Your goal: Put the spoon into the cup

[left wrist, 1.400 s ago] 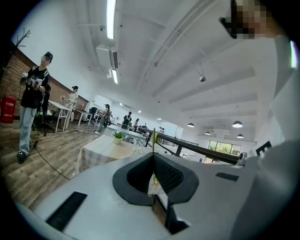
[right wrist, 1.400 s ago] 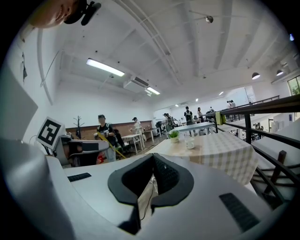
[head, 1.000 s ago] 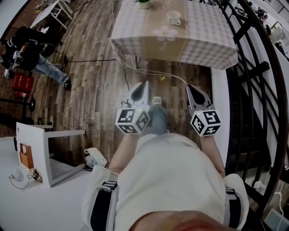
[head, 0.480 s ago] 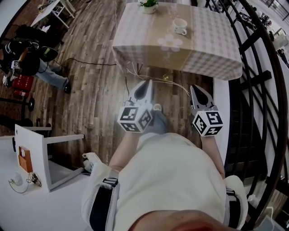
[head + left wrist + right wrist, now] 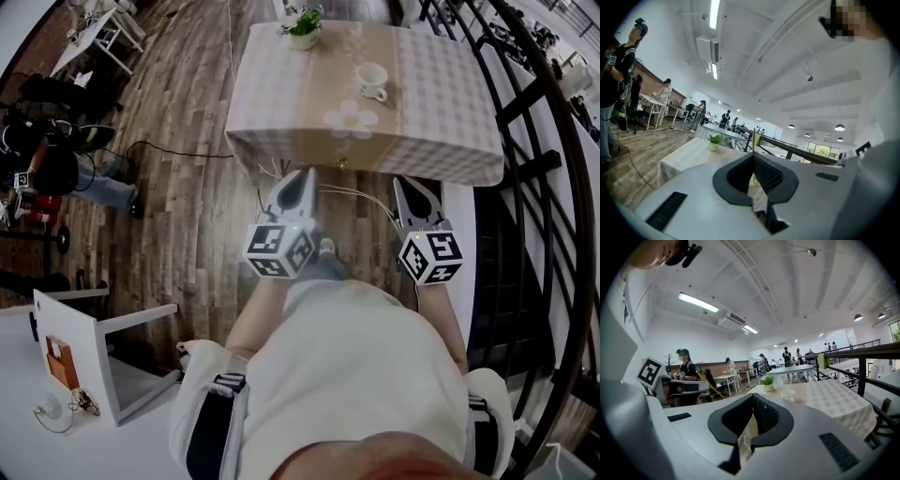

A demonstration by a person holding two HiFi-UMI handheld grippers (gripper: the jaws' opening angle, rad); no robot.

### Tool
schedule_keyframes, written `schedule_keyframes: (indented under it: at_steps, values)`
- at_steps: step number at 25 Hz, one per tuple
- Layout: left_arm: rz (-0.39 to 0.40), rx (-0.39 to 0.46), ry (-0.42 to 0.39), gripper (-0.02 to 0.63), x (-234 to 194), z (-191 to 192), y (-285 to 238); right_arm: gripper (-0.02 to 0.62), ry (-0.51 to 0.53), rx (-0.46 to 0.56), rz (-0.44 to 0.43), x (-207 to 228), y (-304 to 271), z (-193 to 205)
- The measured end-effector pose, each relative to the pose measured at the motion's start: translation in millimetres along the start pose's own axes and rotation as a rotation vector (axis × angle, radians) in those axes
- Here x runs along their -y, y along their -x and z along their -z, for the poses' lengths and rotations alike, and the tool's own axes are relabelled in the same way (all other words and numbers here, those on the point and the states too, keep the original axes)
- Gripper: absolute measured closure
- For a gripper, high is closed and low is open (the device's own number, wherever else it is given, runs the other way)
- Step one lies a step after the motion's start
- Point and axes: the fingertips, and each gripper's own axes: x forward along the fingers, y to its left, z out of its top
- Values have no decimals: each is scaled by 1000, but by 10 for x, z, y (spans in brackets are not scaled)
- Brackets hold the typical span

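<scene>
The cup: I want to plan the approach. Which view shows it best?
The head view: the cup stands whole on the checked table, seen from above. The right gripper view shows it small and distant. The left gripper view shows none of it.

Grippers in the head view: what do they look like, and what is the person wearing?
Both the left gripper and right gripper have pale grey tapering shells with black-lined tongs, each carrying a white cube printed with black square markers. The person wears a pale top.
</scene>
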Motion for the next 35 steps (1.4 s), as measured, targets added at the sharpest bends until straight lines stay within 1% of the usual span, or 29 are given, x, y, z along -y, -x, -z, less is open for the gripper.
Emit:
schedule_keyframes:
  at_steps: [11,17,24,28,35]
  values:
    - [30,-29,-7,601,-480,-173,-834,594,-10,-6,31,310,-898,-114]
    - [51,-36,-4,601,-802,-300,-1292,594,3,-9,46,416,-1428,-189]
    - [82,-36,-5,603,-1018,-381,-1663,594,-2,-4,85,565,-1761,-222]
    - [109,-62,11,601,-1011,-329,-1831,594,-12,-37,121,638,-1759,-131]
    - [125,-92,23,601,-986,-238,-2180,594,-17,-79,143,883,-1851,-61]
